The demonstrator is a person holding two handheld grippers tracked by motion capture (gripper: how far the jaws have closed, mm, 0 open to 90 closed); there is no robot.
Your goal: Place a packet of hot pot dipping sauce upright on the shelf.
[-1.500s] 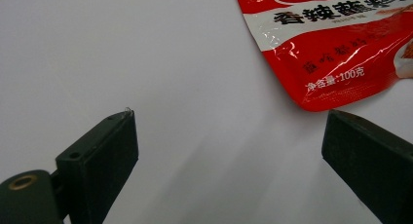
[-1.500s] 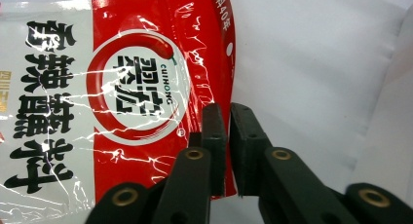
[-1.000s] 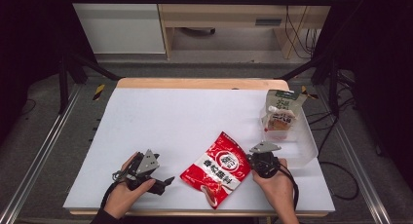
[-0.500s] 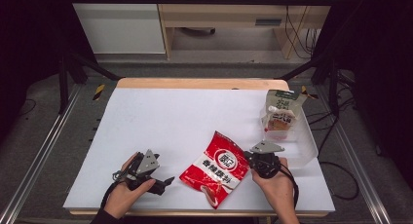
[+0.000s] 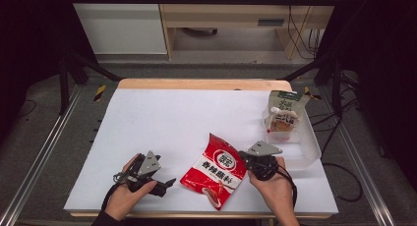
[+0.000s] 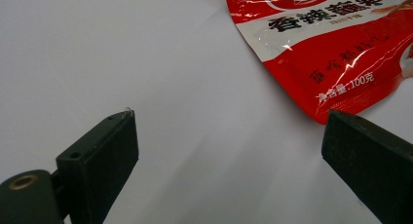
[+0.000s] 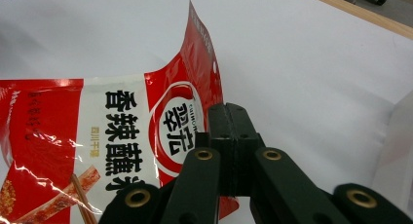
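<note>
A red seasoning packet (image 5: pixel 216 169) with a white band of black characters lies on the white table (image 5: pixel 172 113) near its front edge. My right gripper (image 5: pixel 243 159) is shut on the packet's right edge and holds that side raised off the table. In the right gripper view the jaws (image 7: pixel 229 121) press together on the packet (image 7: pixel 122 126), whose upper corner stands up. My left gripper (image 5: pixel 167 183) rests low at the front left, pointing right toward the packet. Its jaws (image 6: pixel 229 119) stand wide open over bare table, with the packet's lower corner (image 6: pixel 331 39) just beyond them.
A clear plastic bin (image 5: pixel 305 147) stands at the table's right side, just right of my right hand. An upright pouch with a green top (image 5: pixel 282 115) leans in its far end. The table's far wooden edge (image 5: pixel 196 83) runs across the back.
My right gripper has risen slightly with the packet's edge, so the packet's right side tilts up more. The left gripper has not moved.
</note>
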